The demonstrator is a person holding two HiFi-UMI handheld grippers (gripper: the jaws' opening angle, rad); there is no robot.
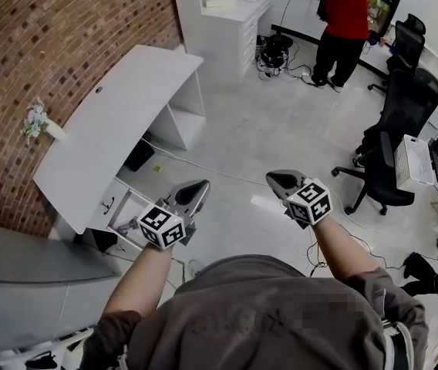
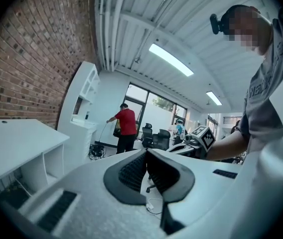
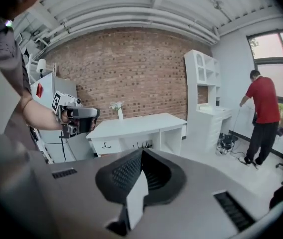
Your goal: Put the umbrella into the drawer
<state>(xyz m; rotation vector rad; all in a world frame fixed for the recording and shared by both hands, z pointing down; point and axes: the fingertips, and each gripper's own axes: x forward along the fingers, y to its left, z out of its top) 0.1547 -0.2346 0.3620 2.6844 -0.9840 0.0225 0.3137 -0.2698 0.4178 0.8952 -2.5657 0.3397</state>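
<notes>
The left gripper [image 1: 200, 189] and the right gripper [image 1: 274, 179] hang over the floor beside the white bench [image 1: 119, 114]. Both have their jaws clenched together on nothing.

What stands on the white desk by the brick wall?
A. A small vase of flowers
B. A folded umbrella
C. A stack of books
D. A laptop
A: the right gripper view shows a vase of flowers standing upright on the white desk, close to the brick wall.
</notes>
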